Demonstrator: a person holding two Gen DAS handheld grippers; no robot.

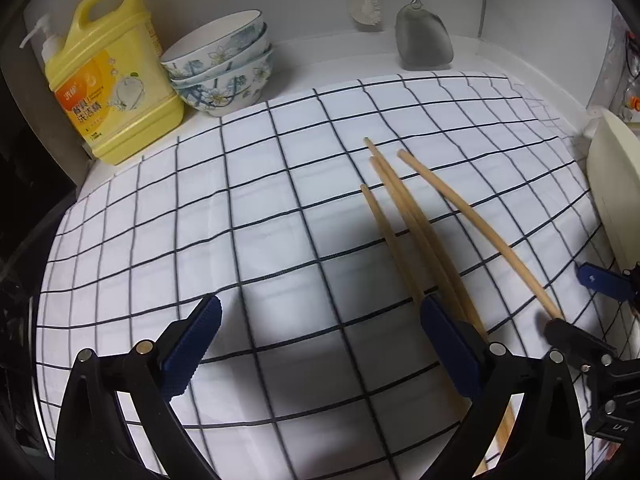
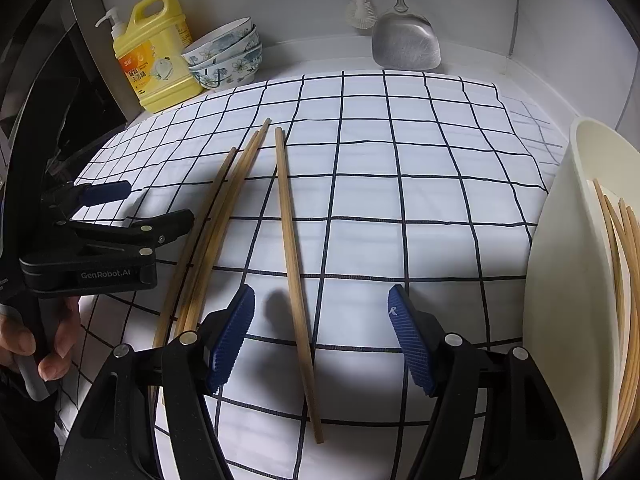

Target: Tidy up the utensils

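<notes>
Several bamboo chopsticks lie on the checked cloth (image 2: 400, 200). A bundle of three (image 2: 208, 232) lies left, also in the left wrist view (image 1: 400, 224). A single chopstick (image 2: 294, 280) lies between the pads of my open right gripper (image 2: 320, 336), which hovers over its near half. The same chopstick shows in the left wrist view (image 1: 476, 232). My left gripper (image 1: 320, 344) is open and empty, its right pad (image 1: 448, 344) over the bundle's near ends. A cream holder (image 2: 560, 280) at the right holds several chopsticks (image 2: 624, 320).
A yellow detergent jug (image 1: 112, 76) and stacked floral bowls (image 1: 224, 68) stand at the back left. A metal spatula (image 1: 424, 36) and a white brush (image 1: 364, 4) hang on the back wall. The left gripper shows at the left of the right wrist view (image 2: 100, 232).
</notes>
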